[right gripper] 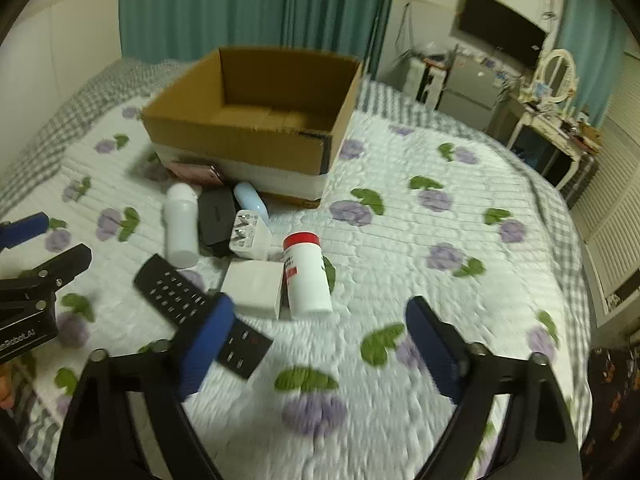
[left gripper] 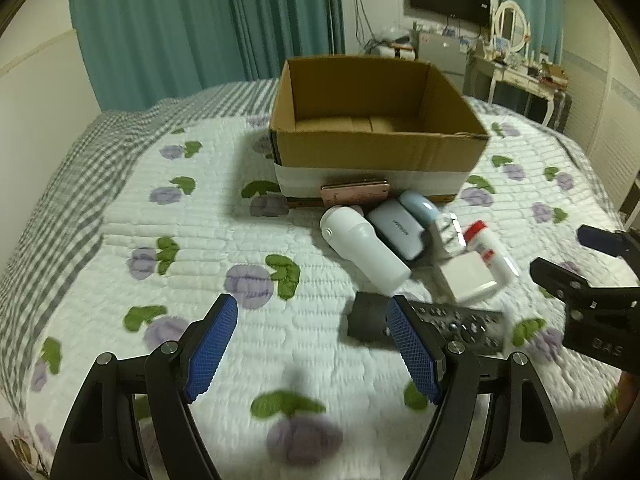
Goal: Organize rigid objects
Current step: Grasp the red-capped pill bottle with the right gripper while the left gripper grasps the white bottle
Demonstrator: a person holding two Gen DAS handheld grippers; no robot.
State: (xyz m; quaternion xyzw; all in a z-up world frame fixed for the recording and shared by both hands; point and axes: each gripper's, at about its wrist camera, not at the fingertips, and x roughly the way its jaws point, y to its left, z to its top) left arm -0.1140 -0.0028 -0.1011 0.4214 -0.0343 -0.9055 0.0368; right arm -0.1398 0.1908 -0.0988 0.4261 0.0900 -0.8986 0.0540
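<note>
Left wrist view: left gripper [left gripper: 312, 340] jaws spread wide, holding nothing, above the quilt [left gripper: 200, 248]; right gripper [right gripper: 316, 344] equally wide and empty. Remote [right gripper: 200, 312], white bottle [right gripper: 181, 226] and red-capped bottle [right gripper: 306, 276] lie clustered before the cardboard box [right gripper: 240, 136]

Dim indoor light, soft shadows, strong fisheye bending and dark corners, motion blur across the lower foreground.

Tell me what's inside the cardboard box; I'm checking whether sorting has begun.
Nothing shows inside the cardboard box: only bare cardboard floor and walls. The floor strip just behind its near wall is hidden in both views.
</note>
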